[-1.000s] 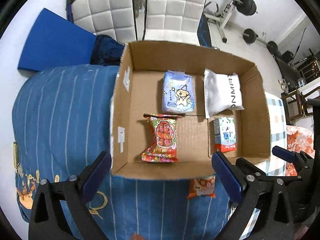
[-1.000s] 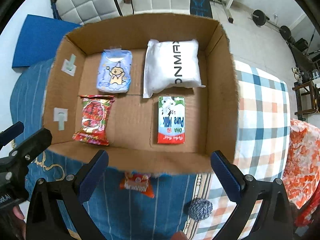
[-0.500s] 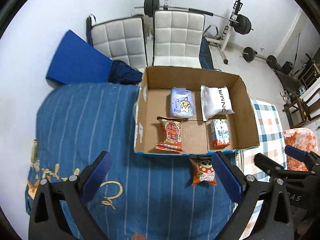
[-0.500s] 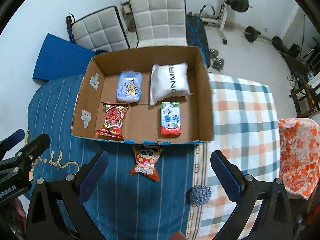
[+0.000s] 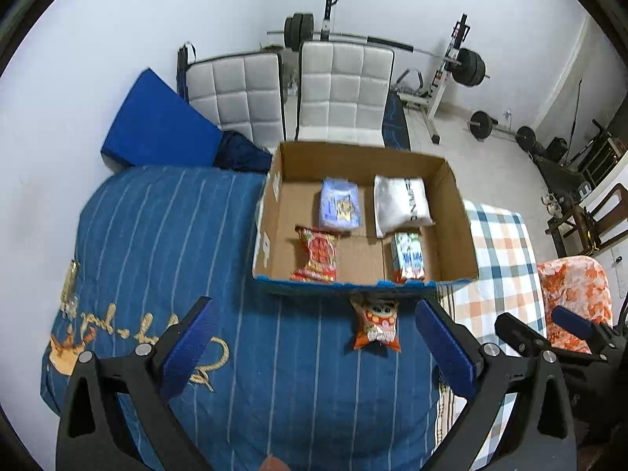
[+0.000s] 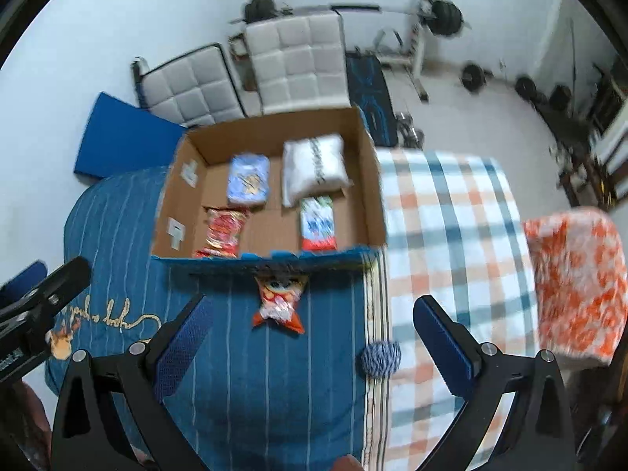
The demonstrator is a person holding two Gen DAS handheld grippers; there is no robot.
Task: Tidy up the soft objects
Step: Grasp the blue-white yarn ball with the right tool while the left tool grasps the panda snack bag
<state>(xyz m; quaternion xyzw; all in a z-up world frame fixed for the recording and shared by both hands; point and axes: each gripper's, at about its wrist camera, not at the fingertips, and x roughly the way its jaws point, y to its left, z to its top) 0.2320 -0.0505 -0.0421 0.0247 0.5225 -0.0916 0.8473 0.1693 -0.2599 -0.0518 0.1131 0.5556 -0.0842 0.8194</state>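
Both grippers, left gripper [image 5: 314,341] and right gripper [image 6: 312,333], have pulled back from the box [image 5: 457,212]; jaws apart, empty. Orange snack bag [image 6: 279,302] lies just outside it on the bed [image 5: 165,235].

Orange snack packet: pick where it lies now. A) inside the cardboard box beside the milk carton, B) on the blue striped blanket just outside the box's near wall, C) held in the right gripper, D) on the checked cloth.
B: the orange snack packet lies on the blue striped blanket, just outside the near wall of the cardboard box.

Right gripper [image 6: 312,337] jaws spread wide, empty; orange snack packet [image 6: 279,303] between fingers, yarn ball [image 6: 381,358] beside right finger.
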